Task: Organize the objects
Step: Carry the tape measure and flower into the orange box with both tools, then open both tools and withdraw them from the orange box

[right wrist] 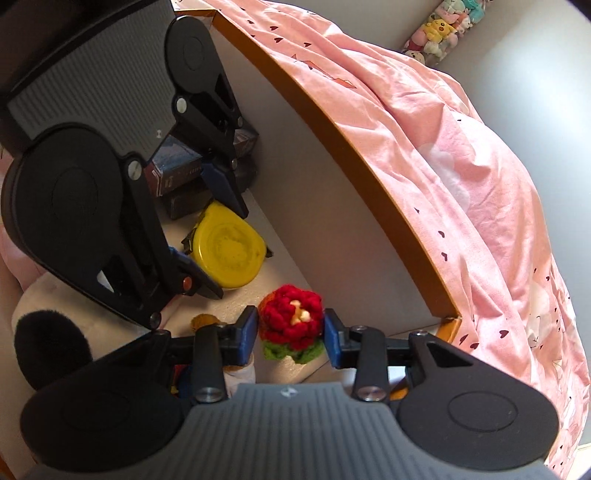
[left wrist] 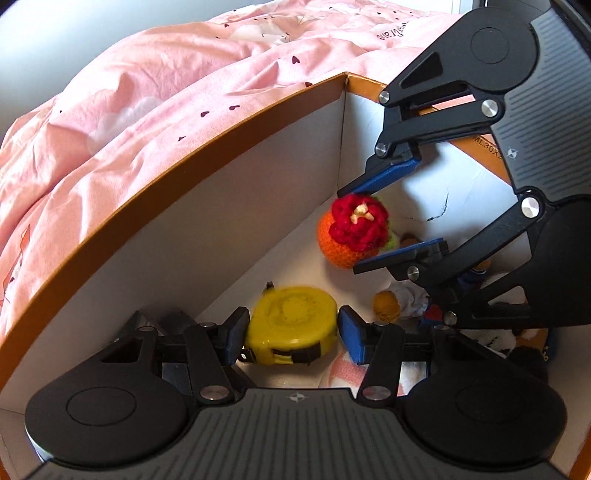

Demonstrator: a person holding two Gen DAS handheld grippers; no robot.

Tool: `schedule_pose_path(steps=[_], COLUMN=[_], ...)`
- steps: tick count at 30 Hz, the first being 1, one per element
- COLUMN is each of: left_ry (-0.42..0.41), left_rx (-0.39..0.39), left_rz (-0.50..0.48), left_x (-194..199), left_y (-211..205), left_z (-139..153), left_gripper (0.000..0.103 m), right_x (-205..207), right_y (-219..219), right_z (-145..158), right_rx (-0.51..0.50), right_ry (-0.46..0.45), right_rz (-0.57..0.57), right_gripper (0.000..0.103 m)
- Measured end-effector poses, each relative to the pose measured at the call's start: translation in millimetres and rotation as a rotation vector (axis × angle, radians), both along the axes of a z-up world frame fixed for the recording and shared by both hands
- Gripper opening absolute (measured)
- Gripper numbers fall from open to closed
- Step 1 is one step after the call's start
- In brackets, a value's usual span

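A yellow tape measure [left wrist: 291, 314] sits between the blue pads of my left gripper [left wrist: 293, 332], which is shut on it low inside a cardboard box [left wrist: 207, 155] with white walls and an orange rim. My right gripper [right wrist: 291, 330] is shut on a crocheted ball with a red flower on top [right wrist: 290, 317], also inside the box, close to the same wall. In the left wrist view the right gripper [left wrist: 349, 232] comes in from the upper right, holding the crocheted ball [left wrist: 343, 243]. In the right wrist view the left gripper [right wrist: 231, 254] grips the tape measure [right wrist: 229, 251] just beyond.
On the box floor lie a small doll [left wrist: 391, 302], a black and white plush [right wrist: 48, 332] and dark small boxes [right wrist: 177, 173]. A pink duvet [right wrist: 424, 129] surrounds the box. Plush toys [right wrist: 439, 29] line the far wall.
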State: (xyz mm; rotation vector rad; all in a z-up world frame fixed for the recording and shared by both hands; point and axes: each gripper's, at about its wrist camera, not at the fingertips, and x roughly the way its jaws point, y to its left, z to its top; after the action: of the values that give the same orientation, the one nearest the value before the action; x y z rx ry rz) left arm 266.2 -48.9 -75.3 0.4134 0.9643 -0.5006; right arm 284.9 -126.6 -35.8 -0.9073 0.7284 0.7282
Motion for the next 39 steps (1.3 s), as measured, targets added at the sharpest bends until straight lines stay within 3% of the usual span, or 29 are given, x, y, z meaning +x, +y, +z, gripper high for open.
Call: schedule_pose_path(steps=[8, 12, 18, 27, 31, 36, 39], left_ry=[0.002, -0.020, -0.079, -0.252, -0.331, -0.449, -0.511], left_rx=[0.017, 0.007, -0.011, -0.056, -0.107, -0.207, -0.200], left_rz=[0.011, 0.007, 0.029, 0.185, 0.313, 0.480, 0.559], left_x=[-5, -12, -30, -71, -86, -119, -137], left_y=[0, 1, 9, 15, 30, 52, 54], left_z=[2, 9, 34, 90, 117, 140, 141], left_gripper=[0.061, 0.063, 0.065, 0.071, 0.073, 0.084, 0.089], right_x=[-3, -6, -14, -47, -65, -117, -132], right_y=[-2, -5, -16, -40, -49, -62, -55], right_z=[3, 9, 29, 85, 107, 122, 123], right_rx=[-0.010, 0.000, 0.046, 0.322, 0.430, 0.645, 0.719], right_ry=[-0.016, -0.024, -0.017, 0.027, -0.001, -0.010, -0.046], right_rz=[0.001, -0.014, -0.053, -0.248, -0.410, -0.512, -0.572], right_gripper=[0.043, 0.059, 0.059, 0.067, 0.071, 0.081, 0.083])
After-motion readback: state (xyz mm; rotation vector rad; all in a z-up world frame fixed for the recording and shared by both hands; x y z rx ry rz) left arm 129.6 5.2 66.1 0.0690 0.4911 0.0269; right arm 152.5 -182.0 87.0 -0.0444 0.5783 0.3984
